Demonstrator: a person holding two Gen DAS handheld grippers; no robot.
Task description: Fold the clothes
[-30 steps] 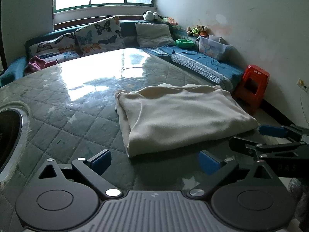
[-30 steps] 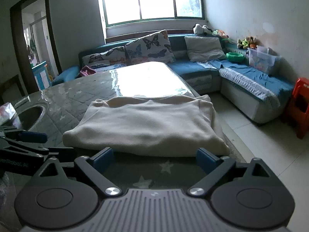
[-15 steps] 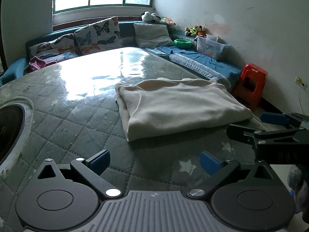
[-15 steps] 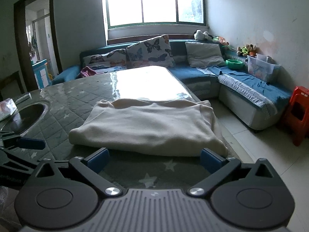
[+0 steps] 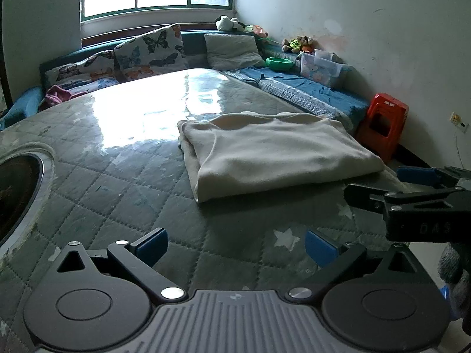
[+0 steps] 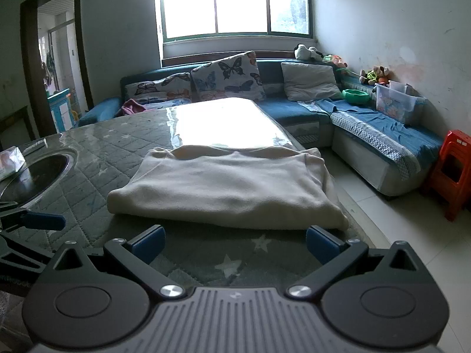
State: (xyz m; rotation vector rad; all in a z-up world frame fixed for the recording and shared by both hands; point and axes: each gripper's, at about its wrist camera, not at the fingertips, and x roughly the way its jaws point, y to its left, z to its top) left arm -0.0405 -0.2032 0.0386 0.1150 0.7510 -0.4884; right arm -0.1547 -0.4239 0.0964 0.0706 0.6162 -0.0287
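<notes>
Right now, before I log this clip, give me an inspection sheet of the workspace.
Surface: quilted green table cover under glossy film, window glare on it; round metal-rimmed recess at the left.
Job's things: cream garment lying folded flat near the table's right edge.
Clutter: tissue pack beside the recess.
Grippers: left gripper open, empty, short of the garment; right gripper open, empty, just short of its near edge.
Cables: nothing seen.
Surroundings: blue corner sofa with butterfly cushions, red stool, window, open doorway.
</notes>
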